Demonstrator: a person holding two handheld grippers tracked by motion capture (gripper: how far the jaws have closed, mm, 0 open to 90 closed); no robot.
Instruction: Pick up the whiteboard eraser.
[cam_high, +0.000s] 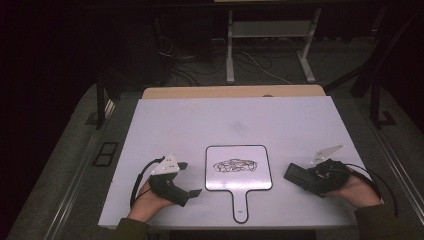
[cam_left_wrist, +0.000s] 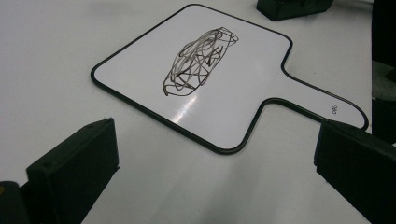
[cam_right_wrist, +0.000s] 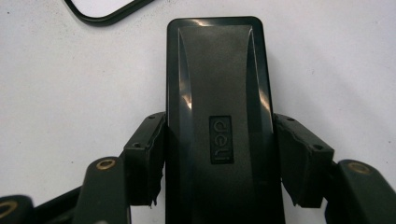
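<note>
We hold the eraser clamped in our right gripper, its long axis pointing at the scribbled whiteboard at centre frame, while our left gripper waits open.

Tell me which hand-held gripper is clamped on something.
The right hand-held gripper: its jaws press the black eraser. The left hand-held gripper stands open, short of the whiteboard paddle.

Black eraser lies flat beside scribbled paddle whiteboard.

Paddle whiteboard is lying mid-desk, handle nearest the person; eraser is lying right of it, left gripper sitting left.
</note>
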